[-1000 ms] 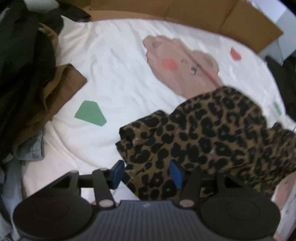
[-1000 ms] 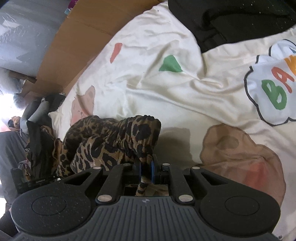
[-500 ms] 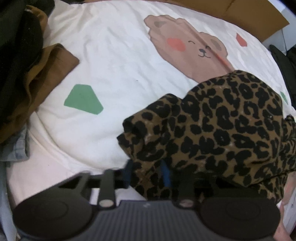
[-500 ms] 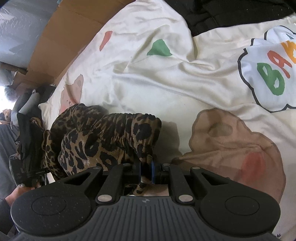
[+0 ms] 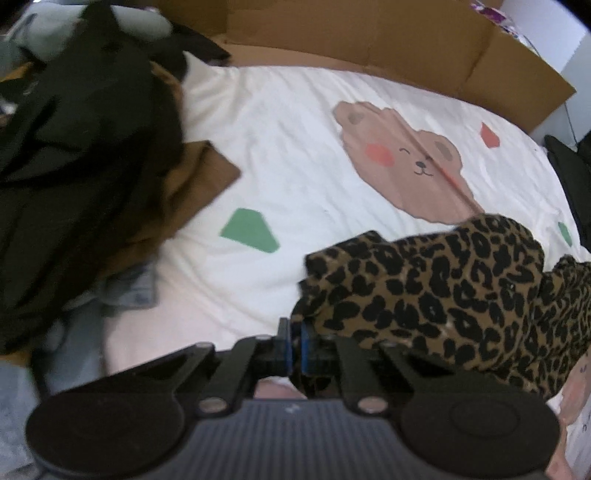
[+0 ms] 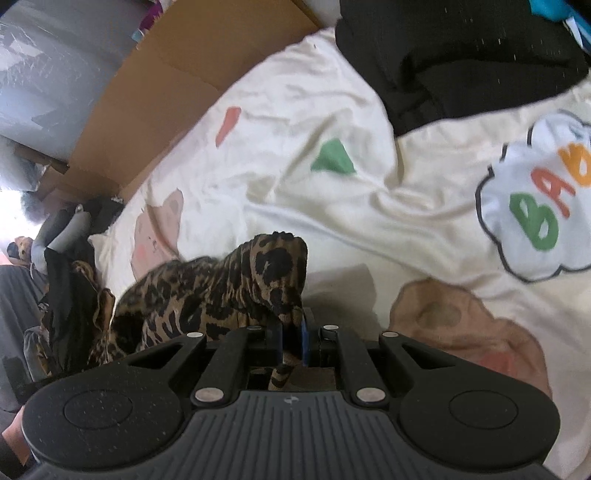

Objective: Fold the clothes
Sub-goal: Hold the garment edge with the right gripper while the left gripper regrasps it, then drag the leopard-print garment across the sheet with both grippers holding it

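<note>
Honestly, the grips looked thin. The left gripper had its jaws nearly together on a corner of the leopard-print garment, and the right gripper was pinched tight on another bunched edge, a strip of cloth dangling down between its fingers. Such small bites of slippery fabric could slide out if either hand pulled hard, and the whole piece would slump back into a heap. The cloth was also crumpled, so a lift might raise a twisted bundle, not a flat panel.

The garment lay on the cream bedsheet, just below the printed bear in the left view and beside a green diamond patch. It looked light and drapey, brown with black blotches, gathered in soft ridges. The sheet was matte cotton, lightly wrinkled. Left of the bear sat a dark pile of clothes with a tan piece poking out; past the bear ran stiff brown cardboard. A trailing hem could snag that pile.
</note>
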Demonstrator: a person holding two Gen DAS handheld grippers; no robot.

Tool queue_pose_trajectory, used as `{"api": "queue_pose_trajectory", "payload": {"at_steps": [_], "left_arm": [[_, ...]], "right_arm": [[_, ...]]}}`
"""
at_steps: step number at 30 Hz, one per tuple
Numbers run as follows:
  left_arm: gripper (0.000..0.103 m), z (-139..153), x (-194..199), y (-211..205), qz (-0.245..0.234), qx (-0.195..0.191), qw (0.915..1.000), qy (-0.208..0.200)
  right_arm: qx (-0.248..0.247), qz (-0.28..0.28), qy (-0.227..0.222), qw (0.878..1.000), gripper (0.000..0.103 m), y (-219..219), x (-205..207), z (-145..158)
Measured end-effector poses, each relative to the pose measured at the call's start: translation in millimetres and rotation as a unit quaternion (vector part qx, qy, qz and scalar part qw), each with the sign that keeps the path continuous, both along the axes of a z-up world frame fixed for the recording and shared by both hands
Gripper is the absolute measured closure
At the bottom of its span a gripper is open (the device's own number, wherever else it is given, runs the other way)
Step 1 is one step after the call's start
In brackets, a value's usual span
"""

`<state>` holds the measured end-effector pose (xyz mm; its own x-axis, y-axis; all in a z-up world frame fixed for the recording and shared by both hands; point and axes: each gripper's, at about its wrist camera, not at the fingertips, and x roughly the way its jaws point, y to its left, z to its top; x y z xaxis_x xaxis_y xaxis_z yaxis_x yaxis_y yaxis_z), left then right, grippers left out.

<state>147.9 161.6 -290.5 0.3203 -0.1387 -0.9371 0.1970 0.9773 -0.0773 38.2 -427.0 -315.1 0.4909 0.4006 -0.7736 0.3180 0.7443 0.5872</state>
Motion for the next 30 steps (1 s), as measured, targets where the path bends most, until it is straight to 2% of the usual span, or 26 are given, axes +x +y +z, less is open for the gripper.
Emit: {"api": "queue_pose_trajectory", "payload": {"at_steps": [3,10,18,24,30], "left_arm": [[0.098,12.5,-5.0,18.3,0.022,-0.001,0.9997,-0.007],[0.098,44.1,-26.1,48.5,0.034,0.011,0.9992,-0.020],[0.098,75.4,-64.5,69.3,0.064,-0.002,0.9978,-0.015],[0.098,72.2,-98.3,81.9,0.077,0.000,0.9969,0.017],[0.097,37.6,-114.0,69.7,0.056,0.006,0.9957,0.074]], "right_arm": [[-0.006,-0.002,-0.012,1.000,0.097,-3.9,5.1,9.9],[-0.014,0.002,-0.050,0.999,0.097,-9.4,17.3,41.4],[-0.009,0.008,-0.075,0.997,0.098,-7.9,22.2,62.8],[-0.005,0.013,-0.069,0.998,0.098,-10.1,13.7,62.3],[-0.017,0.004,-0.026,1.000,0.098,-5.0,5.1,34.5]]}}
